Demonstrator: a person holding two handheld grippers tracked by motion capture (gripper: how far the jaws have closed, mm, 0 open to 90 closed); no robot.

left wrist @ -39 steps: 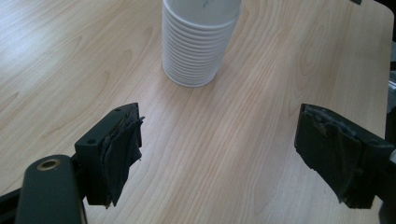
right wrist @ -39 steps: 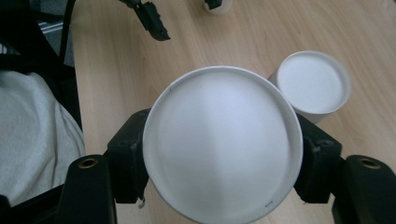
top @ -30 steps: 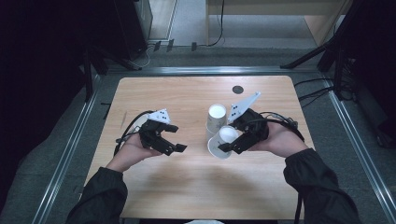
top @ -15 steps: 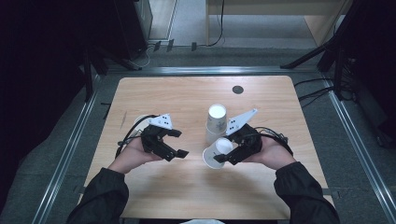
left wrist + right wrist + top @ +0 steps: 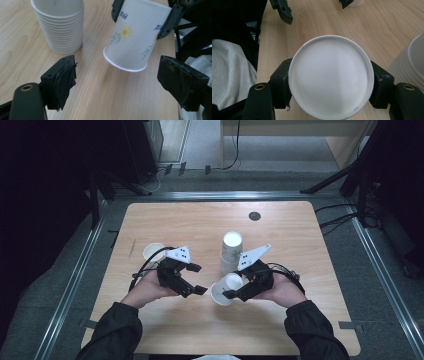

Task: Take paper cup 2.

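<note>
A white paper cup (image 5: pixel 223 291) with a flower print (image 5: pixel 130 37) is tilted on its side just above the table, its mouth toward my left gripper. My right gripper (image 5: pixel 231 288) is shut on it, the pads (image 5: pixel 282 85) pressing both sides near the white base (image 5: pixel 330 77). My left gripper (image 5: pixel 197 279) stands open a little to the cup's left, nothing between its pads (image 5: pixel 66 80), and its jaws point at the cup. An upside-down stack of cups (image 5: pixel 231 251) stands just behind the held cup.
A single upright white cup (image 5: pixel 152 252) stands behind the left hand. A small black disc (image 5: pixel 254 216) lies near the wooden table's far edge (image 5: pixel 220 204). Cables trail from both grippers. The stack (image 5: pixel 412 62) stands close to the right gripper's side.
The right hand has come down and toward the person with the cup, away from the stack and closer to the left gripper. The left gripper has hardly moved.
</note>
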